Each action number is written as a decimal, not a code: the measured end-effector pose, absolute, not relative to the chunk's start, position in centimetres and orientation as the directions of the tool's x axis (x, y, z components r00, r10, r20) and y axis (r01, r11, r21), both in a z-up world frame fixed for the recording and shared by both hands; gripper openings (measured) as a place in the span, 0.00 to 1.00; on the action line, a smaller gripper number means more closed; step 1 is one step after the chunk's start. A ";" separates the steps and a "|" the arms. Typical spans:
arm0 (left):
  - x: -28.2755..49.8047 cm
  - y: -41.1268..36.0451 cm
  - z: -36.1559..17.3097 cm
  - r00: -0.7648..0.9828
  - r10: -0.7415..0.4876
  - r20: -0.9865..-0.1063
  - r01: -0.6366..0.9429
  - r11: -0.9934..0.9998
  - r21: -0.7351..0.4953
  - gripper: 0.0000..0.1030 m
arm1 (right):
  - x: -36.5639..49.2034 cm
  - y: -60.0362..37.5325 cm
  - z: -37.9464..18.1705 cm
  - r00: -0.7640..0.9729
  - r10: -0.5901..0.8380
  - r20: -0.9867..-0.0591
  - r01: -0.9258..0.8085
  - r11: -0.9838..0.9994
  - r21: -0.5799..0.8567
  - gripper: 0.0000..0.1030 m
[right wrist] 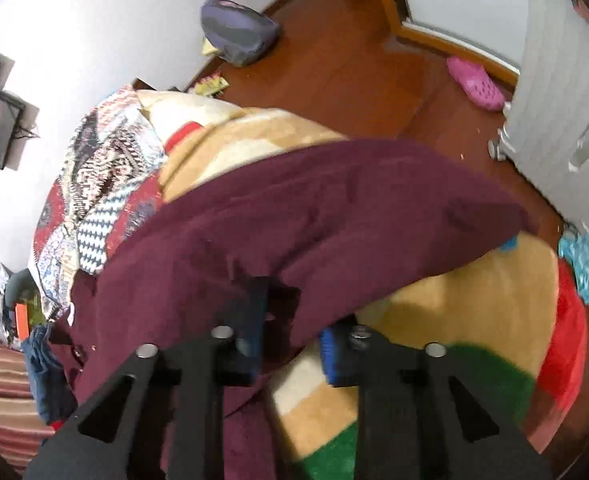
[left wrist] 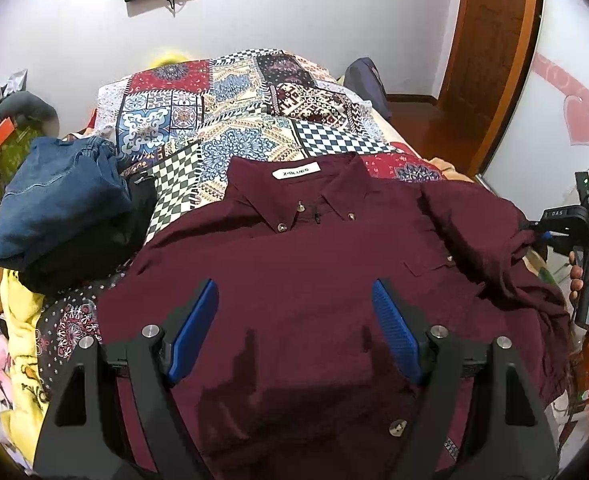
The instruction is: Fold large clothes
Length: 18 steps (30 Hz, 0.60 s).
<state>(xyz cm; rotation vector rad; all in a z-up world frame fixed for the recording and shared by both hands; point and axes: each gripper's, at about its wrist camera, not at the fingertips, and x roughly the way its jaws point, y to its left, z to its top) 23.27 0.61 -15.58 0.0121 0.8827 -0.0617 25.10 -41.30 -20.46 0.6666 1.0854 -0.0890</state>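
As viewed along the left fingers, from left edge to right: crumpled yellow cloth (left wrist: 22, 312) at the bedside; folded blue denim garment (left wrist: 62, 208) stacked on a folded black garment (left wrist: 94, 256), both just beside the left sleeve of the task's piece; multicoloured patchwork bedcover (left wrist: 214, 120) stretching back to the white wall; maroon button-down shirt (left wrist: 314, 264) laid flat and face-up at the middle of the bed, collar toward the far end, white neck label (left wrist: 295, 171) showing, front buttoned, chest pocket on the right-hand side of the view. Left gripper (left wrist: 294, 286) poised over the lower front of the shirt, blue-padded jaws spread wide, nothing between them, whether touching the cloth not clear. Farther right, shirt sleeve bunched and drawn up off the bed toward the right gripper (left wrist: 532, 234), jaws narrowed and pinching the maroon cloth at the outer edge of that sleeve. Person's hand (left wrist: 586, 280) wrapped around the black handle behind it, orange cuff below. As viewed along the right fingers, blurred: same maroon cloth draped across and between the black fingers, left side of the view; striped fleece blanket (right wrist: 474, 300) in beige, red and green beneath it, hanging over the bed's edge; red-brown wooden floor (right wrist: 354, 80) beyond, with a pink perforated clog (right wrist: 474, 84) at upper right.
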 end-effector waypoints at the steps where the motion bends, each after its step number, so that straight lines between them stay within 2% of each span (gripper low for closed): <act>1: 23.2 0.7 -15.4 0.637 -0.049 -0.769 0.058 0.998 -0.016 0.76 | 25.0 -41.2 -19.5 0.502 0.232 -0.833 0.363 0.818 0.447 0.13; 4: 22.8 1.1 -14.7 0.650 -0.042 -0.759 0.052 0.999 -0.011 0.76 | 24.6 -40.2 -16.1 0.570 0.227 -0.790 0.288 0.845 0.450 0.09; 9: 21.8 2.0 -13.4 0.680 -0.024 -0.733 0.039 0.999 0.004 0.76 | 23.9 -36.3 -9.2 0.679 0.212 -0.703 0.120 0.913 0.391 0.08; 14: 20.5 3.5 -12.1 0.711 -0.015 -0.703 0.017 1.000 -0.005 0.76 | 22.8 -29.5 -2.6 0.734 0.333 -0.591 -0.112 0.919 0.379 0.08; 18: 19.4 5.1 -11.4 0.728 -0.003 -0.686 -0.007 1.000 -0.011 0.76 | 21.9 -23.1 -0.1 0.699 0.467 -0.541 -0.290 0.877 0.383 0.07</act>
